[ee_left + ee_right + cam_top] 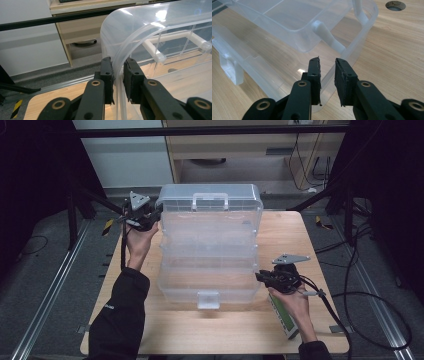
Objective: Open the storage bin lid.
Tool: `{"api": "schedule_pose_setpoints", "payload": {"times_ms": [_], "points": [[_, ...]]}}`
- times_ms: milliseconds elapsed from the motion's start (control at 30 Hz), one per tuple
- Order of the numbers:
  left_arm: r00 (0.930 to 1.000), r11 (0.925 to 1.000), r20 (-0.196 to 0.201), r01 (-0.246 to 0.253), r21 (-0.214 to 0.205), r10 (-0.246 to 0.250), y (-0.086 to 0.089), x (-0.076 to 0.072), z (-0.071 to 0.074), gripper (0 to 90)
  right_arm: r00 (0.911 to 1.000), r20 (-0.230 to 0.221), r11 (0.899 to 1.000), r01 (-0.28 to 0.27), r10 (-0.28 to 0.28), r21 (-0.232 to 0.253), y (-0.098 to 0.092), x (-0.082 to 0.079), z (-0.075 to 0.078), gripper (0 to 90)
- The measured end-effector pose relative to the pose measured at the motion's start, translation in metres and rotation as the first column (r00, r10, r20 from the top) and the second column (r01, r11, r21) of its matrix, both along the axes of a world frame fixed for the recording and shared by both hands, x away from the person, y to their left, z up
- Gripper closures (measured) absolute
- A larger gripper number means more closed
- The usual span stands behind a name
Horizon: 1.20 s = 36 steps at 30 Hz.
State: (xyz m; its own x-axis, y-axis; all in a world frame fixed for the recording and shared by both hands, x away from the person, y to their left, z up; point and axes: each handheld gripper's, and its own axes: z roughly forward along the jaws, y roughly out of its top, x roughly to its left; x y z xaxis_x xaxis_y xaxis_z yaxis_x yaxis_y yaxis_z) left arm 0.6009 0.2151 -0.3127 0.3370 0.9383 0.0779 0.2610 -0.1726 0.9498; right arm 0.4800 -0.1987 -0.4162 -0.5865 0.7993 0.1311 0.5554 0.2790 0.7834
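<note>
A clear plastic tiered storage box (210,265) stands open in the middle of the wooden table (310,240), its trays stepped toward me. Its lid (210,202) is raised at the far side and carries a white handle (210,200). My left gripper (159,215) is at the lid's left edge. In the left gripper view the jaws (118,72) are shut on the lid's curved rim (117,57). My right gripper (259,276) sits at the box's near right corner, where its jaws (327,67) are shut on the bottom tray's rim (352,57).
A white latch (208,299) sticks out of the box's front. A green and white strip (282,317) lies on the table under my right hand. The table has a round hole (395,5). Cables (360,300) trail off the table's right side.
</note>
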Motion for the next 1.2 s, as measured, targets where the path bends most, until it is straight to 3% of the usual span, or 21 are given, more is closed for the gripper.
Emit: {"api": "schedule_pose_setpoints", "payload": {"times_ms": [1200], "points": [[0.9983,0.9988,-0.038,-0.045,-0.02,0.045,-0.008,0.046,-0.006,77.9,1.0,-0.006,1.0,-0.001,0.001,0.0,0.0,0.001,0.0,74.4]]}}
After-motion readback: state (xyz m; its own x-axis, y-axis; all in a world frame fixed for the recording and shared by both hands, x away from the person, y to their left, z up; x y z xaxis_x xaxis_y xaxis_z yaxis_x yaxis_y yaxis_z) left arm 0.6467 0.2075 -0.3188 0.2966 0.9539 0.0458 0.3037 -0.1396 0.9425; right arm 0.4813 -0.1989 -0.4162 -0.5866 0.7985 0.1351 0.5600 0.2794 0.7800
